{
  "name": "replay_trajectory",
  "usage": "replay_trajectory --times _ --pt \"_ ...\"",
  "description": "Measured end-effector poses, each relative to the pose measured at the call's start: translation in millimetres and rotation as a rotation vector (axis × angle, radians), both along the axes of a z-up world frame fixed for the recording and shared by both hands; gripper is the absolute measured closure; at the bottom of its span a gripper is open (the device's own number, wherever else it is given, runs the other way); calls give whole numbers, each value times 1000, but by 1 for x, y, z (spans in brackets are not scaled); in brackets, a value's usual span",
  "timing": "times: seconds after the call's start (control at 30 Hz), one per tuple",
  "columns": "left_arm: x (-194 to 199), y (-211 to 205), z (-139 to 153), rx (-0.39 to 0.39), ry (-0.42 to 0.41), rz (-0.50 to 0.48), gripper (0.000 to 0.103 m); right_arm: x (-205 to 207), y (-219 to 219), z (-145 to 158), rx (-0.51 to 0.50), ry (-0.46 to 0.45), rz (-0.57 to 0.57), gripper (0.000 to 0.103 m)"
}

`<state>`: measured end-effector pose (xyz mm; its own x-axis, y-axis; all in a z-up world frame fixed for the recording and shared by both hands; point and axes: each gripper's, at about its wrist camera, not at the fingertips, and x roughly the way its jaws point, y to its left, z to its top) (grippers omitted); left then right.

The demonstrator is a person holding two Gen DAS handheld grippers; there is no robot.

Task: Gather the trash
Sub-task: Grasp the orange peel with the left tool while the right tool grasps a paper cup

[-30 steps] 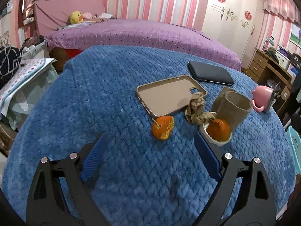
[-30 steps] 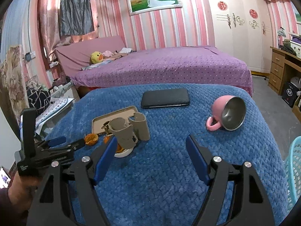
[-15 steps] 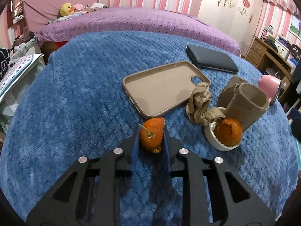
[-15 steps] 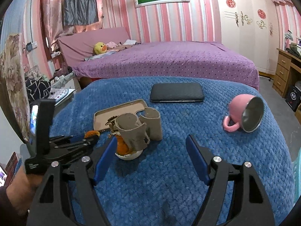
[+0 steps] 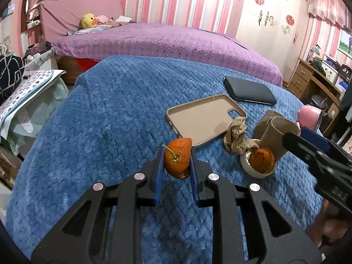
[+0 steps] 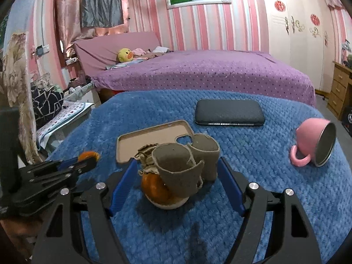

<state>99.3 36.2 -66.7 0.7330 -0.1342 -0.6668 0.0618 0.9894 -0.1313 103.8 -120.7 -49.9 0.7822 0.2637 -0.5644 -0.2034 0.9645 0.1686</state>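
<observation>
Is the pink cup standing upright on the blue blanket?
No, the pink cup lies on its side on the blue blanket, with its open mouth facing sideways.

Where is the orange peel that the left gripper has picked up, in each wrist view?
Left wrist view: the orange peel sits just below centre, clamped between the left gripper's blue pads.
Right wrist view: the same peel shows at the left edge, at the tip of the left gripper.
Shared landmark: the tan phone case, lying open side up on the blue blanket, just beyond the peel.
</observation>
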Motion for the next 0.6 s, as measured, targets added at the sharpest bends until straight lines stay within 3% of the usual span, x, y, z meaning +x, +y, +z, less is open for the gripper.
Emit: replay_trajectory --times 0.07,0.23,0.6 --pt "-1 -1 0 1 -2 -5 83 4 2 -3 -7 18 11 54" --pt "-2 -3 3 -6 -13 -18 83 5 6 -6 -23 13 36 72" --pt "-9 -11 16 -26 -54 -30 83 -35 -28 40 15 -113 16 75"
